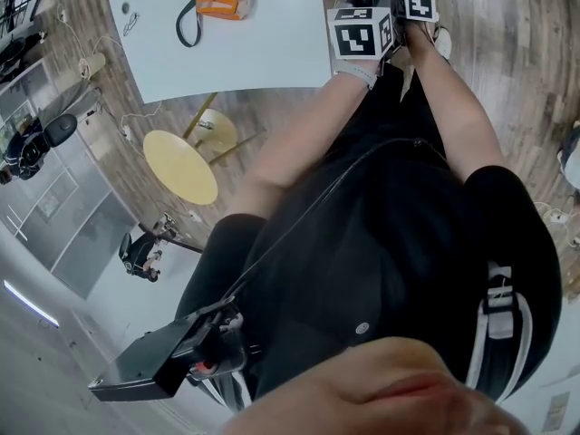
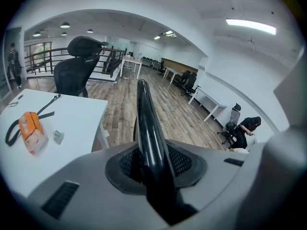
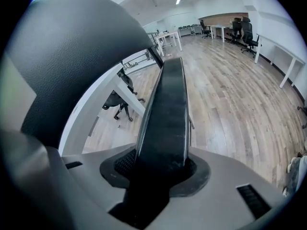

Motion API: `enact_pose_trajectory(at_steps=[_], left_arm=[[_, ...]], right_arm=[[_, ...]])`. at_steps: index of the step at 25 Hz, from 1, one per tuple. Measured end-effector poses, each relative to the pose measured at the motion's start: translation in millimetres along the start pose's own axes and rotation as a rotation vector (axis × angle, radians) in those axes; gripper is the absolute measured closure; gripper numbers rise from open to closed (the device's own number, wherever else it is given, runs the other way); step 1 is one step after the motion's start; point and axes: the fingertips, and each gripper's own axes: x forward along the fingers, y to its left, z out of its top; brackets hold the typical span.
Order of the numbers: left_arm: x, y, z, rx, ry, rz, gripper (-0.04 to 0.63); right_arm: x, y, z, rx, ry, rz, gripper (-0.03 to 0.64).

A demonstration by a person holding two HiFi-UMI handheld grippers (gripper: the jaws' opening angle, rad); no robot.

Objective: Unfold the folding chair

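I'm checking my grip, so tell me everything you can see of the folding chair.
Of the folding chair only black frame parts show. A glossy round tube is clamped in the left gripper. A wider, flat, matte bar, lightly scuffed, is clamped in the right gripper. A white table stands beside the tube. Seat and legs aren't visible.

Black finishes, gloss and matt
Glossy smooth tube; matt scuffed bar; wood-plank floor; smooth white surface.
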Motion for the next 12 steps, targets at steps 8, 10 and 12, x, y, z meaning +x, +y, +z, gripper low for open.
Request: enact_pose_trajectory(at_steps=[8, 10, 12], left_arm=[[-1, 9, 1, -0.020, -0.017, -0.005, 0.508], [0, 13, -1, -0.017, -0.017, 0.003, 0.513], [1, 20, -3, -0.023, -0.022, 0.016, 0.520]], right_arm=[[-7, -30, -4, -0.009, 0.016, -0.014, 0.445], [-9, -40, -6, 0.010, 0.021, -0.007, 0.445], [-12, -54, -9, 0.026, 0.025, 0.011, 0.445]])
